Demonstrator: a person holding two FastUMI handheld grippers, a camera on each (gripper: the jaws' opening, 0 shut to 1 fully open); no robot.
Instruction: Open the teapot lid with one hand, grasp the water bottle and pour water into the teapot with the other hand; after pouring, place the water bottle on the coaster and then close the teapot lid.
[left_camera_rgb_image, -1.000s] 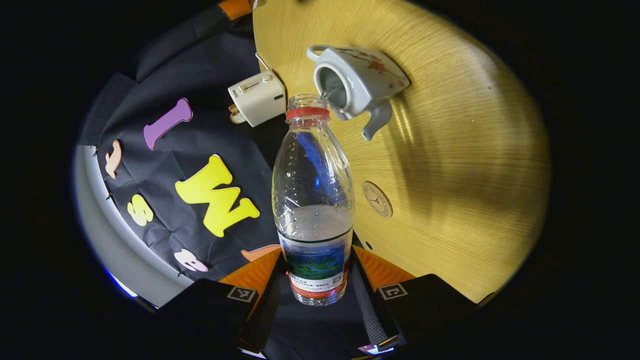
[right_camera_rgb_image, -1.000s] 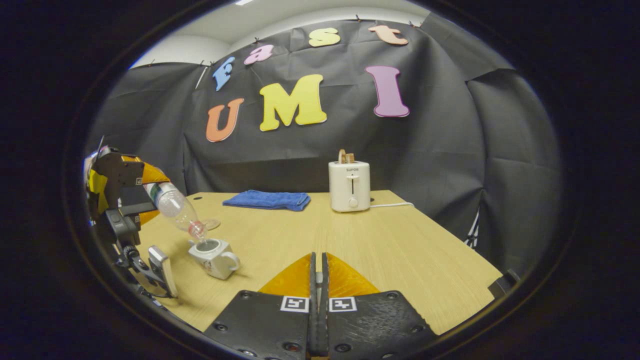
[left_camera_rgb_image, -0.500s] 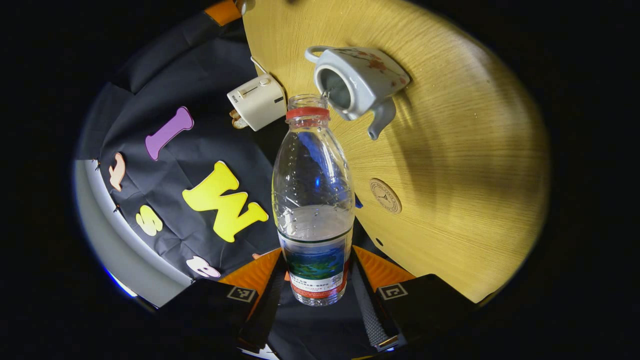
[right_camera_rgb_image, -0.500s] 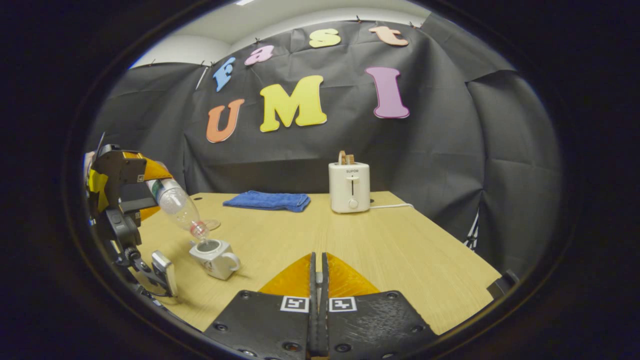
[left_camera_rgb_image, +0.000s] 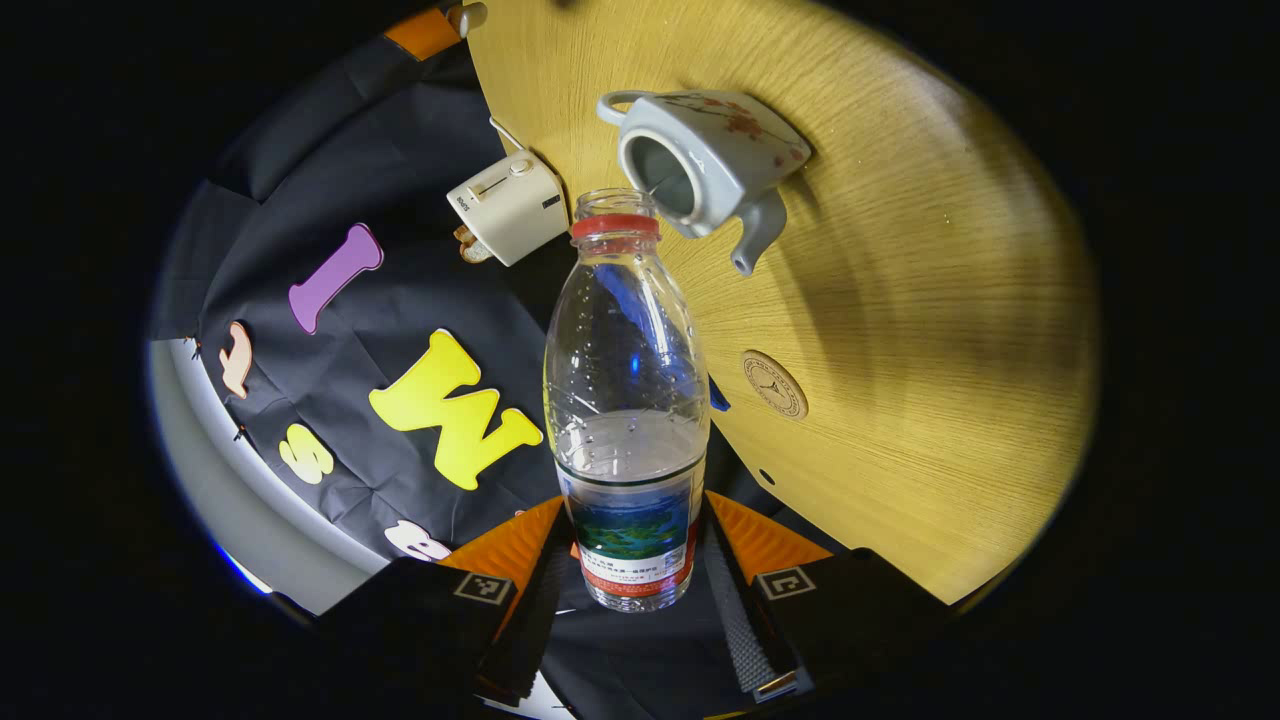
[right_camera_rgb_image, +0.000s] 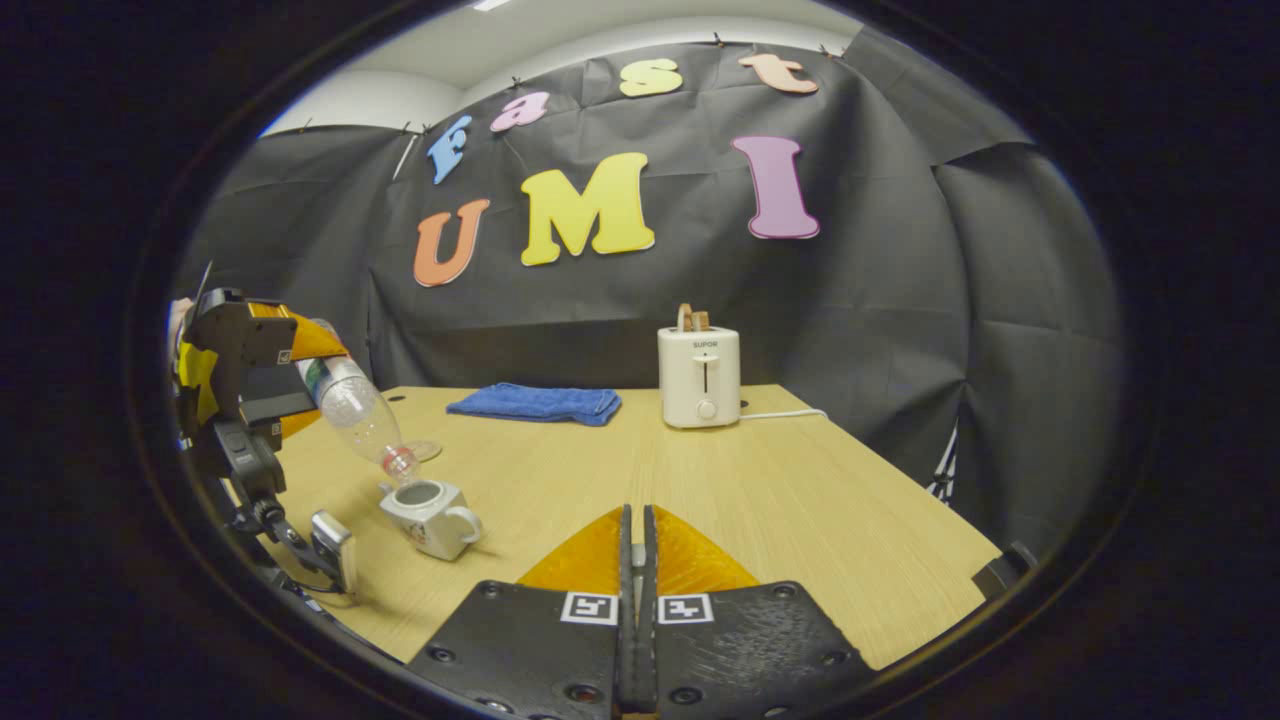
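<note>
Left tongs grasp water bottle, partly filled, tilted over lidless teapot; coaster beside teapot. Right tongs clenched, blue towel behind teapot.

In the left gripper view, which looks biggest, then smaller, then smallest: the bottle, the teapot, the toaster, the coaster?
1. water bottle, though it's nearest the camera
2. teapot
3. toaster
4. coaster

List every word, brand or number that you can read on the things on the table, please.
"SUPOR": on the front of the toaster.
On the label of the water bottle: print too small to read.
On the coaster: a round emblem, too blurred to read.
</note>
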